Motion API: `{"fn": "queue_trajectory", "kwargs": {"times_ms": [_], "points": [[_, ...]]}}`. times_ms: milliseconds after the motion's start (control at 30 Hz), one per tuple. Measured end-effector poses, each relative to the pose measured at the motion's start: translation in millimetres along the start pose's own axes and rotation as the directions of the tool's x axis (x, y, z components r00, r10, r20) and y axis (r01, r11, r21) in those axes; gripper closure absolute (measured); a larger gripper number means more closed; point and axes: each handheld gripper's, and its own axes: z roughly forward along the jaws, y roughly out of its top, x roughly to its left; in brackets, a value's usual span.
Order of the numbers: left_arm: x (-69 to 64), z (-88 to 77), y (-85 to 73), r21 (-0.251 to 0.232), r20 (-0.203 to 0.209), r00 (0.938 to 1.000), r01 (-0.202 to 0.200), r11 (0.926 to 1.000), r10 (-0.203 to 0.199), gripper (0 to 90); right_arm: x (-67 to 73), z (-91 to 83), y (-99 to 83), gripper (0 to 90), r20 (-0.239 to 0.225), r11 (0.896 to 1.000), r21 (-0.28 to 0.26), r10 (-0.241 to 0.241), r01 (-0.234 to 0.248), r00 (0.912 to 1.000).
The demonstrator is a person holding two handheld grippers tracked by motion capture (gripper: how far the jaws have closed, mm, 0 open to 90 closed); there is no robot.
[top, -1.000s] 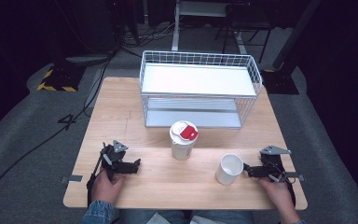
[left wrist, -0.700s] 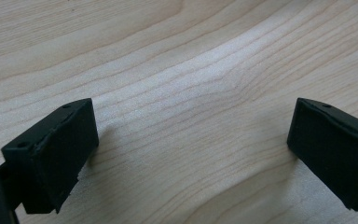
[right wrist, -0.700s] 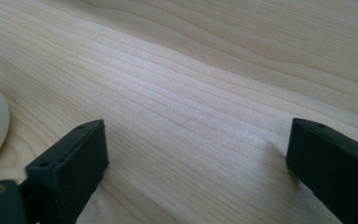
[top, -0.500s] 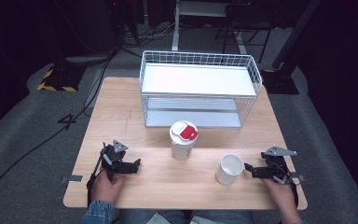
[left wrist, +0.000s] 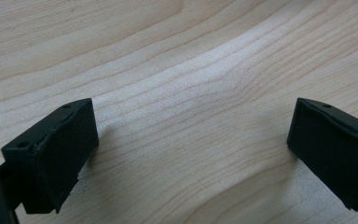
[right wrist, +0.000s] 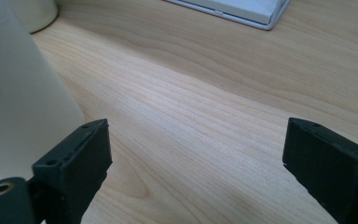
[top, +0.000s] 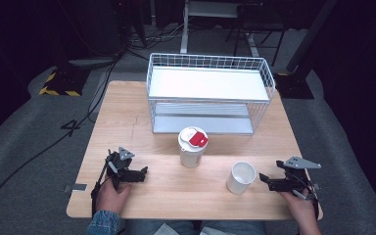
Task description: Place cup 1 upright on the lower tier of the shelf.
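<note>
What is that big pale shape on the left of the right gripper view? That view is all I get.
Observer: An open-topped white cup, upright on the table. The right gripper sits just beside it. Its jaws have just been closing a little, with nothing between them.
Operator: And the pale bit in my top corner?
Observer: A taller cup. Its white lid has a red patch, and it stands in front of a wire basket.
Operator: Where is the other hand?
Observer: The left gripper is low over the table's near left part, jaws open over bare wood.
</note>
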Motion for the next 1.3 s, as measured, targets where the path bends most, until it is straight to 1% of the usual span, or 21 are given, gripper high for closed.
{"fn": "queue_trajectory", "kwargs": {"times_ms": [100,133,167,300,433,467,533,700,800,900,933,967,1000,1033,1067,1100,1133,1167,1233,1300], "points": [[0.0,0.0,0.0,0.000,0.000,1.0000,0.000,1.0000,0.000,2.4,1.8,-7.5,0.4,8.1,-0.005,1.000,-0.013,0.001,-0.001,1.0000],[0.0,0.0,0.0,0.000,0.000,1.0000,0.000,1.0000,0.000,2.3,3.6,-12.7,0.7,8.1,-0.008,1.000,-0.021,0.000,0.000,1.0000],[0.0,0.0,0.0,0.000,0.000,1.0000,0.000,1.0000,0.000,2.3,3.6,-12.7,0.7,8.1,-0.008,1.000,-0.021,0.000,0.000,1.0000],[0.0,0.0,0.0,-0.001,0.000,1.0000,0.001,1.0000,-0.001,2.3,8.6,-21.5,1.7,8.1,-0.018,0.999,-0.036,-0.008,0.007,0.9998],[0.0,0.0,0.0,0.000,0.000,1.0000,0.000,1.0000,0.000,2.4,15.4,-27.0,2.4,8.1,-0.047,0.998,-0.057,0.004,-0.007,0.9989],[0.0,0.0,0.0,0.000,0.000,1.0000,0.000,1.0000,0.000,2.3,19.0,-30.3,3.8,8.1,-0.055,0.998,-0.061,-0.012,0.009,0.9984],[0.0,0.0,0.0,0.000,0.000,1.0000,0.000,1.0000,0.000,2.4,20.9,-32.0,4.6,8.1,-0.061,0.998,-0.063,-0.018,0.014,0.9979],[0.0,0.0,0.0,0.000,0.000,1.0000,0.000,1.0000,0.000,2.4,32.2,-39.1,10.4,8.1,-0.095,0.997,-0.054,-0.054,0.049,0.9940],[0.0,0.0,0.0,0.000,0.000,1.0000,0.000,1.0000,0.000,2.4,39.3,-41.5,12.7,8.1,-0.111,0.997,-0.050,-0.067,0.062,0.9915],[0.0,0.0,0.0,0.000,0.000,1.0000,0.000,1.0000,0.000,2.3,46.5,-41.5,13.8,8.0,-0.131,0.996,-0.045,-0.082,0.077,0.9881],[0.0,0.0,0.0,0.000,0.000,1.0000,0.000,1.0000,0.000,2.4,51.3,-39.8,14.3,7.9,-0.146,0.996,-0.040,-0.088,0.083,0.9855],[0.0,0.0,0.0,0.000,0.000,1.0000,0.000,1.0000,0.000,2.4,51.3,-39.8,14.3,7.9,-0.146,0.996,-0.040,-0.088,0.083,0.9855],[0.0,0.0,0.0,0.000,0.000,1.0000,0.000,1.0000,0.000,2.4,55.9,-36.8,14.8,7.9,-0.161,0.995,-0.036,-0.099,0.094,0.9819],[0.0,0.0,0.0,0.000,0.000,1.0000,0.000,1.0000,0.000,2.4,55.9,-36.8,14.8,7.9,-0.161,0.995,-0.036,-0.099,0.094,0.9819],[-0.1,0.0,0.0,0.000,0.001,1.0000,0.001,1.0000,-0.001,2.3,59.4,-33.1,14.8,7.3,-0.171,0.994,-0.036,-0.104,0.099,0.9798],[0.0,0.0,0.0,0.000,0.000,1.0000,0.000,1.0000,0.000,2.3,59.4,-33.1,14.8,7.3,-0.171,0.994,-0.036,-0.104,0.099,0.9798],[0.0,0.0,0.0,0.000,0.000,1.0000,0.000,1.0000,0.000,2.4,61.5,-28.6,14.3,7.0,-0.177,0.995,-0.026,-0.100,0.097,0.9791],[0.0,0.0,0.0,0.000,0.000,1.0000,0.000,1.0000,0.000,2.3,61.5,-28.6,14.3,7.0,-0.177,0.995,-0.026,-0.100,0.097,0.9791],[0.0,0.0,0.0,0.000,0.000,1.0000,0.000,1.0000,0.000,2.4,63.3,-23.3,13.9,7.0,-0.180,0.995,-0.020,-0.096,0.094,0.9790],[0.0,0.0,0.0,0.000,0.000,1.0000,0.000,1.0000,0.000,2.4,65.9,-18.0,13.8,7.0,-0.193,0.995,-0.015,-0.095,0.094,0.9765]]}}
